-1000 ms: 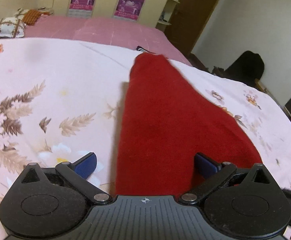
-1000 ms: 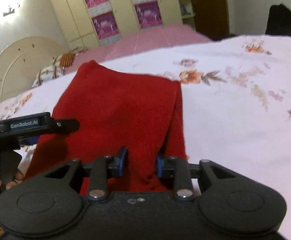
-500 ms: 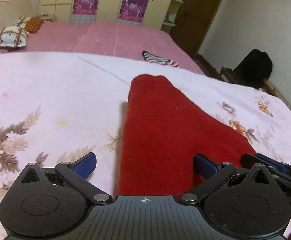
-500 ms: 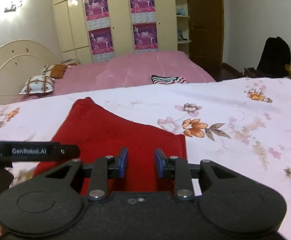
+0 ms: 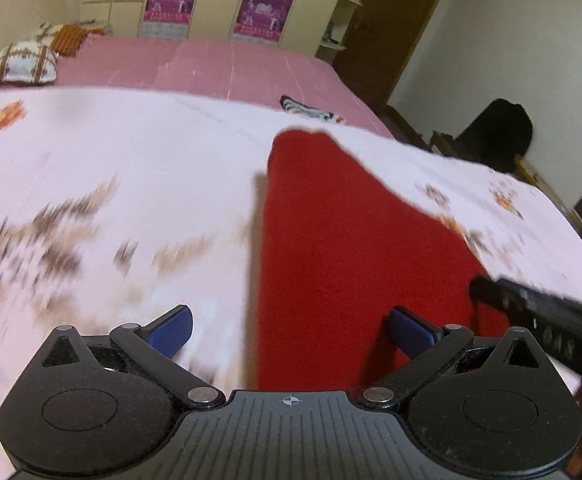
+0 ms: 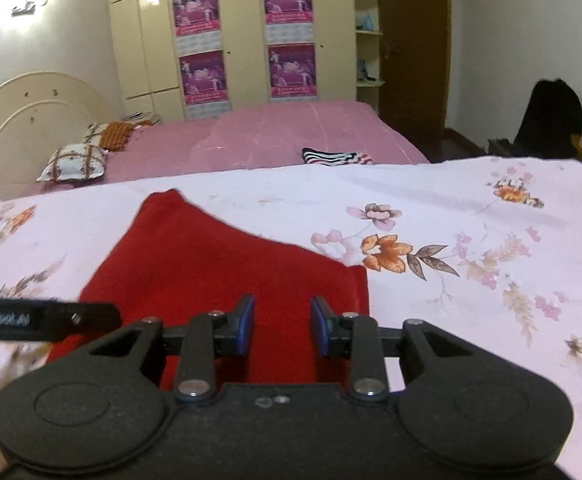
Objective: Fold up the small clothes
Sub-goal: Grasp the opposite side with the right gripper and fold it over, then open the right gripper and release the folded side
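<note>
A red garment (image 5: 351, 248) lies flat on the pale floral sheet (image 5: 131, 168), its narrow end pointing away. My left gripper (image 5: 289, 330) is wide open above the garment's near left edge and holds nothing. In the right wrist view the red garment (image 6: 211, 264) lies ahead. My right gripper (image 6: 282, 326) stands over its near right part with the jaws a small gap apart and nothing between them. The left gripper's body (image 6: 39, 318) shows at the left edge there.
A striped folded cloth (image 6: 335, 157) lies on the pink bedspread (image 6: 291, 136) beyond the floral sheet. Pillows (image 6: 73, 162) sit by the headboard at far left. A dark bag (image 6: 551, 120) stands by the right wall. Wardrobes line the back.
My right gripper let go of the red garment's near edge and lifted back. The garment now lies flat. My left gripper stayed open and is moving, blurring the sheet.
</note>
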A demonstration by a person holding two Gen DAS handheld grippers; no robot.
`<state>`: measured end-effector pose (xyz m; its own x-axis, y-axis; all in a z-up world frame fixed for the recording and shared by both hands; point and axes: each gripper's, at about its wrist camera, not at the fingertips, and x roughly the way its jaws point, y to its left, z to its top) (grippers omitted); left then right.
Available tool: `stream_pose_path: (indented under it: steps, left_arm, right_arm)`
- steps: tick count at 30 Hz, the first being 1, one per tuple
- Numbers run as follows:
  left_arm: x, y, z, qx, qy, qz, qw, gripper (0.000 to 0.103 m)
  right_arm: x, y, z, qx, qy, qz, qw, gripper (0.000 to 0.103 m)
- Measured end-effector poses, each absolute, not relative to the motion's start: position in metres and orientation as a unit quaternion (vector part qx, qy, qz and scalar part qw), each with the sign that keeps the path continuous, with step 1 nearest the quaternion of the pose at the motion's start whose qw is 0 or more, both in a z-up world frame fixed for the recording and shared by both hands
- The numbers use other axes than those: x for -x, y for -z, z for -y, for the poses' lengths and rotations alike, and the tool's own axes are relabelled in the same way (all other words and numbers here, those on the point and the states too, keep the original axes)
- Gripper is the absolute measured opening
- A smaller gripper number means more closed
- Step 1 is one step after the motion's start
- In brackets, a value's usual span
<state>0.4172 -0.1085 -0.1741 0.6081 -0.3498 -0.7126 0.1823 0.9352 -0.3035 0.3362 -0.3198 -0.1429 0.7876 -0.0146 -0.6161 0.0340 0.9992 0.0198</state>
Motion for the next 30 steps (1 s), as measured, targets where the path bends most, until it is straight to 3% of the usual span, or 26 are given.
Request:
stream_pose_path:
  steps: [4, 6, 21, 30]
  left_arm:
    - [-0.381, 0.195, 0.095, 0.103, 0.153, -0.452, 0.873, 0.103]
    - [-0.37, 0.199, 0.099, 0.071, 0.159, -0.433, 0.885, 0.103]
    - [-0.359, 0.197, 0.105, 0.046, 0.15, -0.432, 0.888, 0.103]
    - [-0.354, 0.194, 0.1, 0.049, 0.153, -0.437, 0.885, 0.103]
  right_arm:
    - [-0.315, 0.145, 0.307, -0.001, 0.008, -0.328, 0.945, 0.033]
    - [-0.315, 0.156, 0.304, 0.014, 0.017, -0.342, 0.939, 0.033]
    - [-0.272, 0.173, 0.295, 0.009, 0.027, -0.373, 0.928, 0.033]
    - [-0.239, 0.155, 0.3, -0.006, 0.027, -0.362, 0.932, 0.034]
